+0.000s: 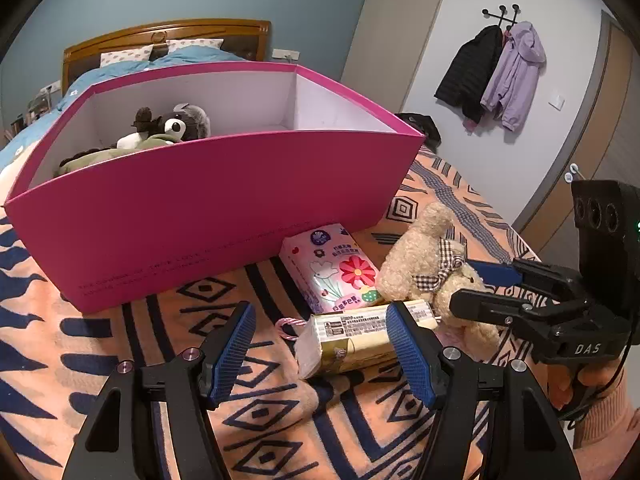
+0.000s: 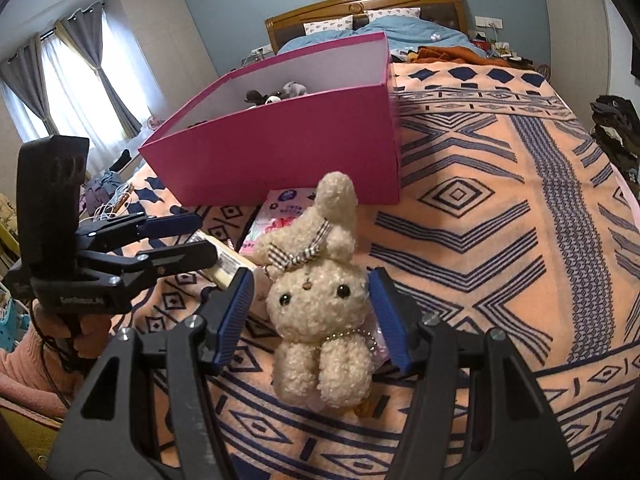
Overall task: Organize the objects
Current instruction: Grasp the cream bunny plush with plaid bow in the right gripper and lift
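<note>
The cream plush bunny (image 2: 320, 312) is seen lying on the patterned blanket (image 2: 500, 208), its head framed by the wide-spread blue pads of the right gripper (image 2: 312, 316) — contact cannot be made out. Just beside it a yellow tissue pack (image 1: 360, 340) is bracketed by the left gripper (image 1: 320, 344), likewise held wide. A floral tissue pack (image 1: 332, 272) is set against the pink box (image 1: 208, 216), in which a grey plush toy (image 1: 180, 124) is kept — all on the bed
</note>
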### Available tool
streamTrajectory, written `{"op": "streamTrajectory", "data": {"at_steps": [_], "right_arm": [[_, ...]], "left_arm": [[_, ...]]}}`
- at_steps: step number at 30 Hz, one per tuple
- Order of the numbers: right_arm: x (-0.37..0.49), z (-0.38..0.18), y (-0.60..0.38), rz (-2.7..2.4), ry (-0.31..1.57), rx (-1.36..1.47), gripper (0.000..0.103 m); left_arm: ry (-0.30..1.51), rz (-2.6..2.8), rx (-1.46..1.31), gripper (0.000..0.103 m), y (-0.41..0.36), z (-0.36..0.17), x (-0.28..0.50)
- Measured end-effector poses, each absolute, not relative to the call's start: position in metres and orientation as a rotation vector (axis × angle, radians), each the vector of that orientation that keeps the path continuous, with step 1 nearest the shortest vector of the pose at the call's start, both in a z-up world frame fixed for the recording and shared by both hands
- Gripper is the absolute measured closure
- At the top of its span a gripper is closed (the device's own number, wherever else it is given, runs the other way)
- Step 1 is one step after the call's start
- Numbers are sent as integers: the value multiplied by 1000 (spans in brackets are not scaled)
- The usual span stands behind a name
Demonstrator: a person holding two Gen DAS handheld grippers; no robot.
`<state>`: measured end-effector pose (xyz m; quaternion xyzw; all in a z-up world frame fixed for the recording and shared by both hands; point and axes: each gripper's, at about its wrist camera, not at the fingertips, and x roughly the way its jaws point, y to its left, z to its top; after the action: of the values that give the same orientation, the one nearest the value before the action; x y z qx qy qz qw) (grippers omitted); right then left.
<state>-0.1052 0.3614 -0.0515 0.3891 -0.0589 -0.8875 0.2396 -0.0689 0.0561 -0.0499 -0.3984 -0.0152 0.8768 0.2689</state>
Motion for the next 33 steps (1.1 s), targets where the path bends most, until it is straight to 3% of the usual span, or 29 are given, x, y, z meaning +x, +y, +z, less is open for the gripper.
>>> {"op": "streamTrajectory", "data": {"at_steps": [5,11,33], "right_arm": [[-104,-59,359,-2445,-137,1087,42],[-103,-57,358,-2464,-112,1071,51],[-102,-32,352,-2353,-191,966,51]], "left_arm": [[-50,2373,-1078,34,54,-50,-69],[-60,2400,-1092,34,50,-49,-75],[-38,2277,-980,35,64,-21,-62]]}}
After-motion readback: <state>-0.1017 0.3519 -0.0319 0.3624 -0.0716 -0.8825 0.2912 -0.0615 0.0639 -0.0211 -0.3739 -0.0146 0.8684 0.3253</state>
